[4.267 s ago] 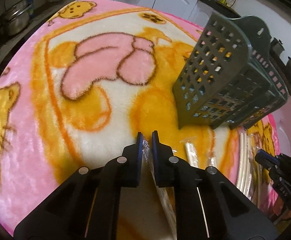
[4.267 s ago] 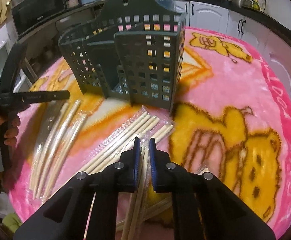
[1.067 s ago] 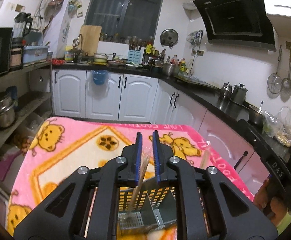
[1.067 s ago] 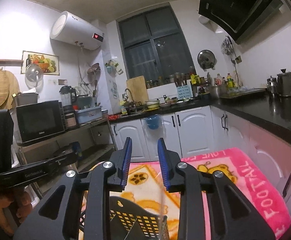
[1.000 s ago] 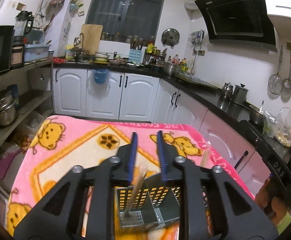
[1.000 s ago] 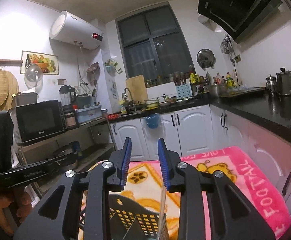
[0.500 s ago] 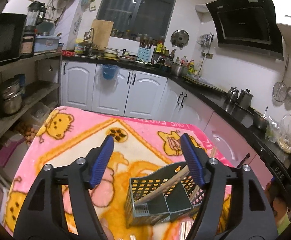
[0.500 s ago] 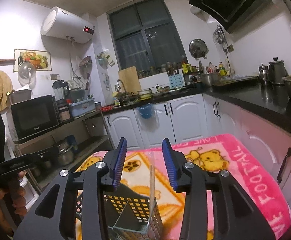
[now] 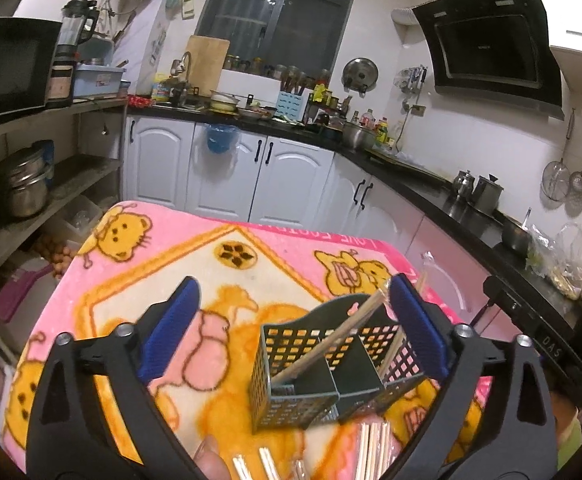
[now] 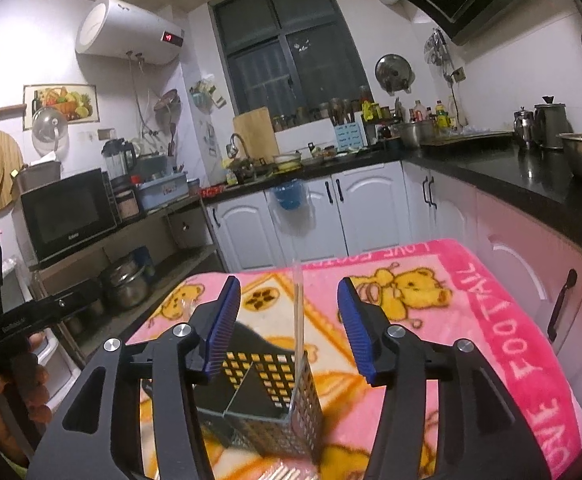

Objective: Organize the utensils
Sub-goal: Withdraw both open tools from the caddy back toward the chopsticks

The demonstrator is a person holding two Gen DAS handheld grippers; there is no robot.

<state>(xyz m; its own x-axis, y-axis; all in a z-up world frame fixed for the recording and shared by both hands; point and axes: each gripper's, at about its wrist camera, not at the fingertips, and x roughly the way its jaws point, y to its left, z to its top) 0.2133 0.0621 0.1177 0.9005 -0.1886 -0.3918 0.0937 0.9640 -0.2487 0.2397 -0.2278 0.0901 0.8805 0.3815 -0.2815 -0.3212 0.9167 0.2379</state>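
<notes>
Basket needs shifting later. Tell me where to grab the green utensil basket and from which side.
Probably best to take the utensil basket by its top rim, from above, one jaw either side of an upright lattice wall. Choose the wall away from the leaning chopsticks, which cross the open top.

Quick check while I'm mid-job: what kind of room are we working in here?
A home kitchen, most likely. White cabinets run under a black countertop, a range hood hangs on the wall, and a microwave sits on a shelf.
</notes>
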